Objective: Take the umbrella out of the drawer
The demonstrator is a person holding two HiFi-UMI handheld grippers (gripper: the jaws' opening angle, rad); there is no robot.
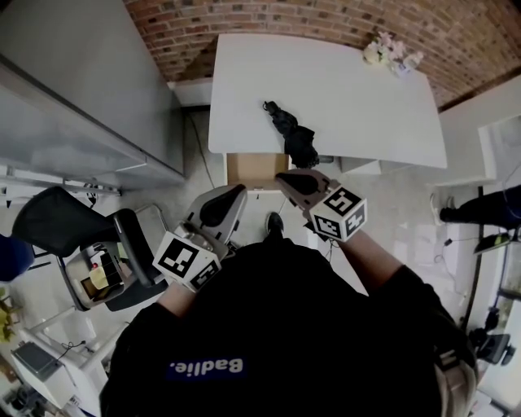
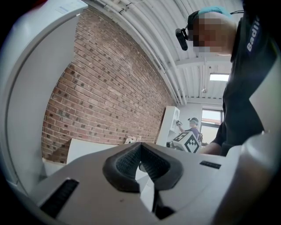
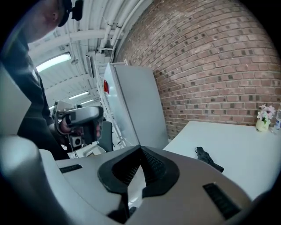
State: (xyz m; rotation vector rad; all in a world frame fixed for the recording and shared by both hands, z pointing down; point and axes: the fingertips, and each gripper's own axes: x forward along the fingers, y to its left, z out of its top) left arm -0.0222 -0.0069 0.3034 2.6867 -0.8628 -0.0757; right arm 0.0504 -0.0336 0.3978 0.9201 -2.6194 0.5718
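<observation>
Far left, a grey cabinet (image 1: 89, 81) is standing along the wall. Below it 2 dark chairs (image 1: 57, 220) are sitting side by side. The nearer one is carrying small items, too small to tell.

Centre: 1 white table (image 1: 342, 89) is standing against a brick wall (image 1: 244, 16). 1 drawer (image 1: 256, 169) under its front edge is hanging open and showing only a bare wood bottom.

The L gripper (image 1: 241, 190) is hovering just by the drawer's front-left corner. Its claw is clenched w/ pads meeting on nothing. The person's shoe (image 1: 275, 224) is showing on the floor btwn the 2 grippers.

1 black umbrella (image 1: 291, 134) is lying folded on the tabletop, out of the drawer. Its near end is reaching the table's front edge, just right of the drawer.

The R gripper (image 1: 282, 179) is hanging just in front of that end, not touching it. Its claw is also clenched, w/ nothing held. In the R gripper view the umbrella is lying beyond the jaws, well apart from them.

Further right, 1 bunch of flowers (image 1: 389, 50) is standing at the table's far corner, well apart from the umbrella.

At far right a 2nd person's leg (image 1: 480, 208) is showing on the floor.
</observation>
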